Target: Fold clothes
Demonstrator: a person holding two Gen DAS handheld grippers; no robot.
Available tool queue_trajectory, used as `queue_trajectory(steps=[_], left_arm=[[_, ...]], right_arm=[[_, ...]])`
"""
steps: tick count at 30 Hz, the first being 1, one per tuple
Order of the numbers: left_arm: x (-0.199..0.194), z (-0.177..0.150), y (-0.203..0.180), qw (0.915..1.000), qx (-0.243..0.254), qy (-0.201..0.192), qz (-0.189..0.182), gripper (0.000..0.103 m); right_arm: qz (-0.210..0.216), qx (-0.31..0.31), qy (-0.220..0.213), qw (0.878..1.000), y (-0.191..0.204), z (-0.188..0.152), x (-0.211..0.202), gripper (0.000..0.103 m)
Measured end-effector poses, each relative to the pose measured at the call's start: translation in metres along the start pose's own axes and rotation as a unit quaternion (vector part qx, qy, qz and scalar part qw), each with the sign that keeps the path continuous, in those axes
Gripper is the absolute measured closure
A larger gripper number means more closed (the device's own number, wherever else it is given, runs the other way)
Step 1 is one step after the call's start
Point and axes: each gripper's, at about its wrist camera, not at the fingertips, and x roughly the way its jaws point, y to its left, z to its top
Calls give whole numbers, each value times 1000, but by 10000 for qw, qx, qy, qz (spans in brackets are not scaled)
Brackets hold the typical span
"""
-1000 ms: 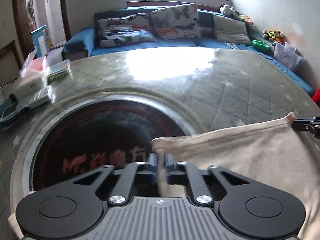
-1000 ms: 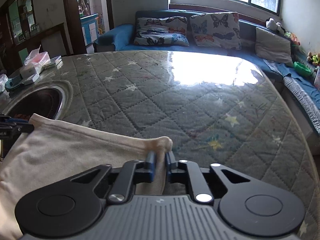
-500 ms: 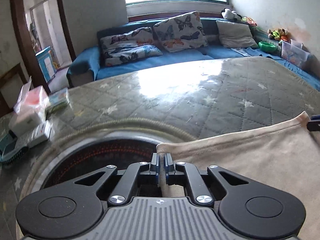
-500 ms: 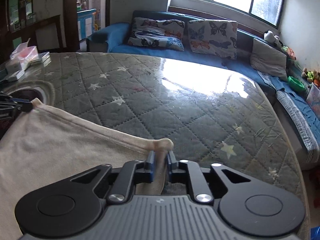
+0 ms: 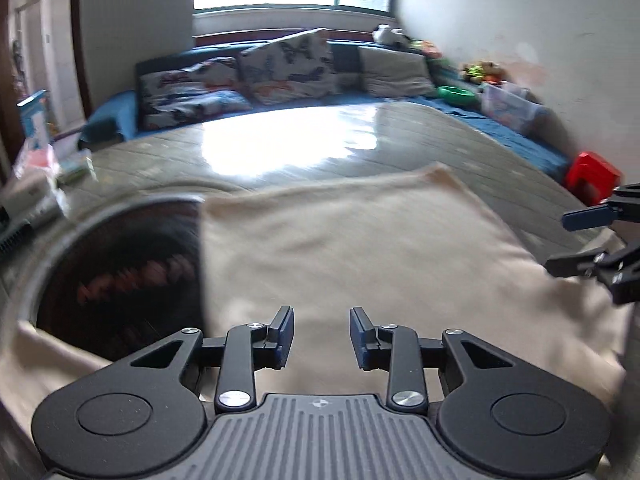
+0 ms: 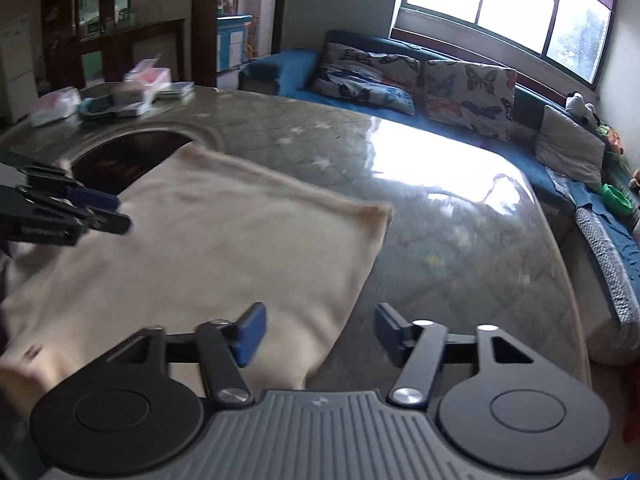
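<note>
A cream cloth (image 5: 352, 248) lies folded flat on the quilted grey-green table cover (image 5: 400, 140), its left edge over the round dark inset (image 5: 120, 264). It also shows in the right wrist view (image 6: 224, 256). My left gripper (image 5: 322, 336) is open and empty above the cloth's near part. My right gripper (image 6: 318, 332) is open and empty over the cloth's right edge. The right gripper shows at the right of the left wrist view (image 5: 576, 240); the left gripper shows at the left of the right wrist view (image 6: 108, 212).
Boxes and packets (image 6: 132, 88) sit at the table's far left corner. A blue sofa with butterfly cushions (image 6: 424, 80) runs behind the table. A red stool (image 5: 592, 176) stands beyond the table's right edge. Toys and a green bowl (image 5: 456, 94) lie on the sofa's right side.
Both grippers were shut on the cloth's upper corners. They have let go, opened and drawn back, and the cloth now lies flat on the table.
</note>
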Motion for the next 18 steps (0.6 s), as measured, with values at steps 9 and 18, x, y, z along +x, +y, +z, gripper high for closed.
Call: queue_trajectory(steps=[9, 18], left_arm=[[-26, -33, -60, 9948, 882, -238, -452, 69], [-26, -43, -72, 9898, 1390, -177, -266, 69]], right_arm=[[-63, -361, 10, 9993, 27, -63, -44, 33], [-269, -42, 43, 9996, 13, -94, -63, 32]])
